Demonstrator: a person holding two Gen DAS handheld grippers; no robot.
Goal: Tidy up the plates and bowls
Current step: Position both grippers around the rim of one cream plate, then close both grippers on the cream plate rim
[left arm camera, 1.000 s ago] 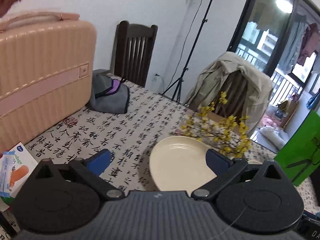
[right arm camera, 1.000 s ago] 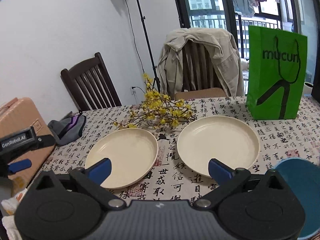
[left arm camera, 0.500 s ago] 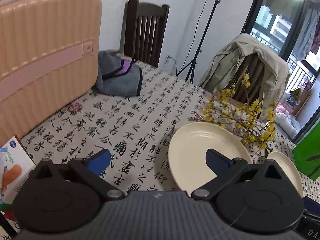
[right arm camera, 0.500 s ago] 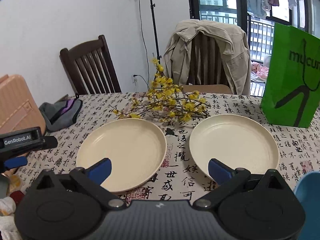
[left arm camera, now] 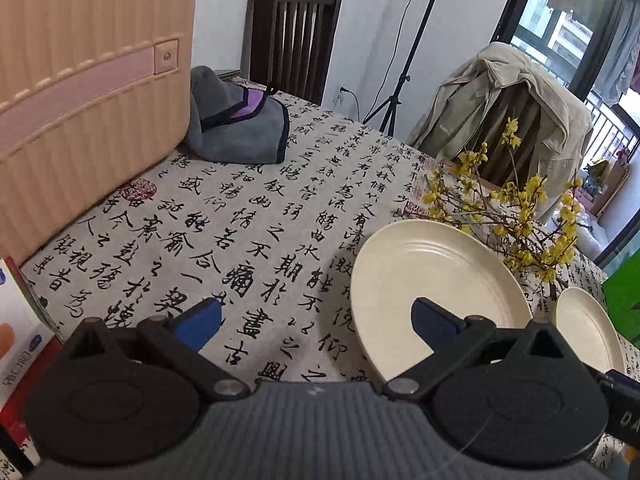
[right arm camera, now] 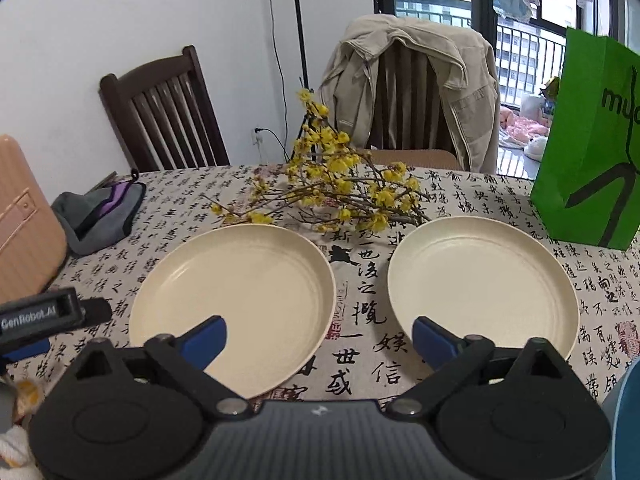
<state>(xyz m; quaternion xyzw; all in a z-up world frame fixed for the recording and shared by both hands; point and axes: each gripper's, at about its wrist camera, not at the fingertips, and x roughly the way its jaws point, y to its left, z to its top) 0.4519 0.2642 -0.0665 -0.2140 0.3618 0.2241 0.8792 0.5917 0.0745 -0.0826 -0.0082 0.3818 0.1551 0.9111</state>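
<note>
Right wrist view shows two cream plates side by side on the counter, whose cloth is printed with black calligraphy. The left plate and the right plate lie apart, a strip of cloth between them, and both are empty. The right gripper hangs above their near edges with its jaws spread wide; they have just been closing a little, and only bare cloth shows between them. One blue fingertip stands in front of the left plate's near rim, the other in front of the right plate's near rim; whether either touches cannot be told. A spray of yellow flowers lies just beyond the plates. A green paper bag stands upright at the far right, and the rim of a blue bowl shows at the near right edge. At the near left, part of the left gripper enters this view.

Left wrist view has the left gripper with its jaws wide apart and nothing in them, above the cloth to the left of the left plate. The right plate shows further right. A pink suitcase stands at the far left, with a grey pouch beside it. A beige jacket drapes a chair beyond the counter.
</note>
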